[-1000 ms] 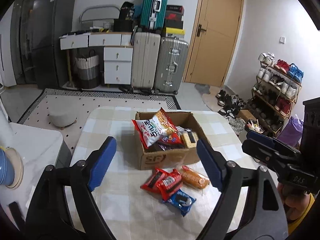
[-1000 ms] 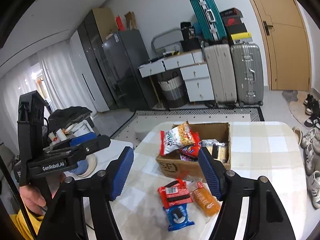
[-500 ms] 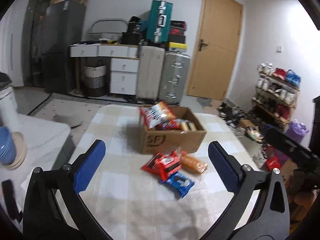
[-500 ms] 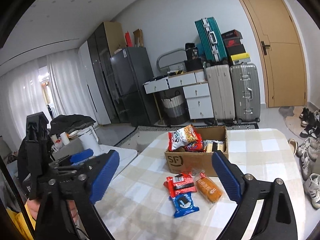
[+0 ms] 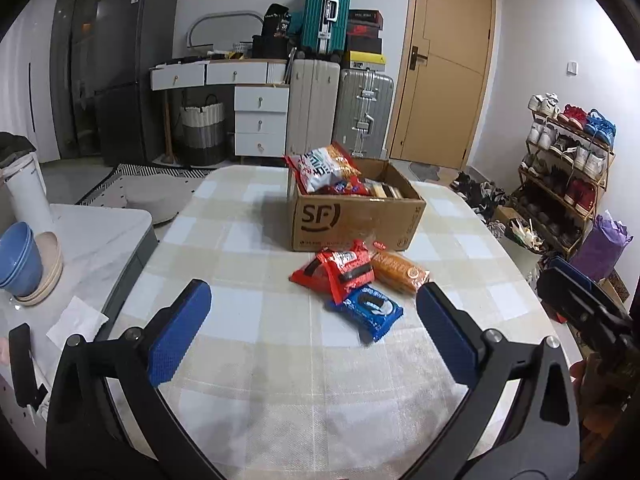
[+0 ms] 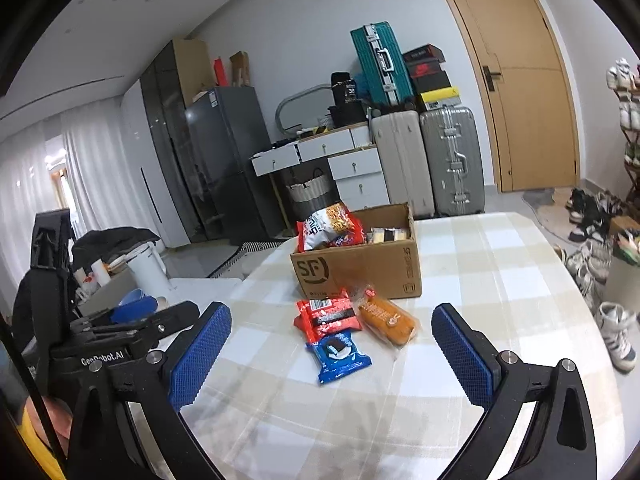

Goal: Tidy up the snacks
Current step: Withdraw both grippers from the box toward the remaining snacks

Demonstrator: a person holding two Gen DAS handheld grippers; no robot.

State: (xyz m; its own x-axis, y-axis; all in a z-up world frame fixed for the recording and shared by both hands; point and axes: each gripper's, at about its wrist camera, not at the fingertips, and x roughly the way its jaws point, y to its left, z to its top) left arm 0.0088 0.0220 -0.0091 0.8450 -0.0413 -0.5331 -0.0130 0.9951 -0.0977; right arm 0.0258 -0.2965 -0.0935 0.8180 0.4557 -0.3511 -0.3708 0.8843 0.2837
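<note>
A round table (image 5: 256,364) with a beige and white checked cloth takes most of the space in front of me. On its far part stands a cardboard box (image 5: 354,218) with the letters SF on the side; its top is open. Inside the box a big white and orange snack bag (image 5: 322,166) leans up at the left end, and next to it lie some smaller packets (image 5: 384,190), which I cannot identify.

On the cloth just in front of the box, three snacks lie close together. The red packet (image 5: 336,270) is on the left, the orange packet (image 5: 398,272) is touching it on the right, and the blue cookie packet (image 5: 370,310) lies nearest to the grippers, with its edge under the red one.

The left gripper (image 5: 314,334) is held over the near part of the table, its blue fingers (image 5: 178,338) spread wide and holding nothing. The right gripper (image 6: 334,356) is the same: the fingers (image 6: 464,358) are wide apart and empty, and the three snacks are seen between them, a little further on.

On a white side counter (image 5: 96,240) at the left stand blue bowls (image 5: 18,258).
</note>
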